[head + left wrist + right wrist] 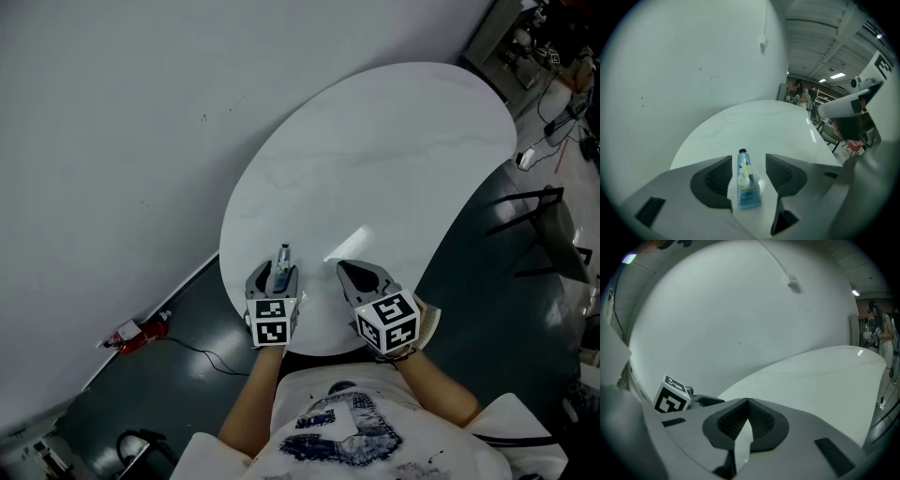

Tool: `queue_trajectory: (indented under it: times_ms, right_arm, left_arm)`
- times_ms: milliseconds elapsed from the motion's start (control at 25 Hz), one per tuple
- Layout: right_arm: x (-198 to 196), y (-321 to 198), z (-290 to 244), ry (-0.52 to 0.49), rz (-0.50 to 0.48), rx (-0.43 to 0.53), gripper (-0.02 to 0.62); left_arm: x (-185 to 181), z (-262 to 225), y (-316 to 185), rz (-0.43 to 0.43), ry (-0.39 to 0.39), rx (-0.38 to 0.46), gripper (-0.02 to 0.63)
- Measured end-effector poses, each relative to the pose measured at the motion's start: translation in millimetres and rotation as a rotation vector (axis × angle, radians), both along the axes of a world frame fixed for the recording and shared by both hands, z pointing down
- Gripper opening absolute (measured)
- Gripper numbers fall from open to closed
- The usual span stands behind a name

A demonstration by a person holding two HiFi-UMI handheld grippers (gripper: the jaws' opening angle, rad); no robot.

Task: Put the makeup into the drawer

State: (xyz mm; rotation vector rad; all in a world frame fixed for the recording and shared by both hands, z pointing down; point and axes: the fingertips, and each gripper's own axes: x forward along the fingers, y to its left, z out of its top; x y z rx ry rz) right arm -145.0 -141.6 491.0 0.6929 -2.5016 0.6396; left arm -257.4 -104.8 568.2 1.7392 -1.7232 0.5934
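Note:
A small blue makeup tube [283,254] [747,182] with a flower print and a dark cap lies on the white round table [375,159] [754,119] near its front edge. My left gripper [277,272] [748,161] stands open around it. The tube sits between the two dark pads, closer to the left one, and neither pad presses on it. My right gripper [344,267] [748,401] rests low over the table just to the right, shut, with nothing between its pads. No drawer shows in any view.
A white wall [112,141] runs along the table's left side. A dark chair [539,225] stands to the right of the table. A red object [141,331] with a cable lies on the dark floor at the left. People stand far off [801,96].

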Motion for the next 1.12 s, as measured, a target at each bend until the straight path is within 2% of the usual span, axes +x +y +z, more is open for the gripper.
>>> queue_trajectory:
  times_ms: [400,560,1120]
  right_arm:
    - [12,-5,8,0.003,-0.008,-0.012,0.02]
    - [8,-9,14,0.013,-0.004,-0.024,0.02]
    - [11,-15,15,0.019,-0.005,-0.02,0.02]
  left_arm:
    - [9,23,0,-0.008,0.0,-0.054,0.262]
    - [1,31,-1,-0.012,0.003,-0.073,0.262]
    - [1,46,-5,-0.015,0.012,-0.105,0.259]
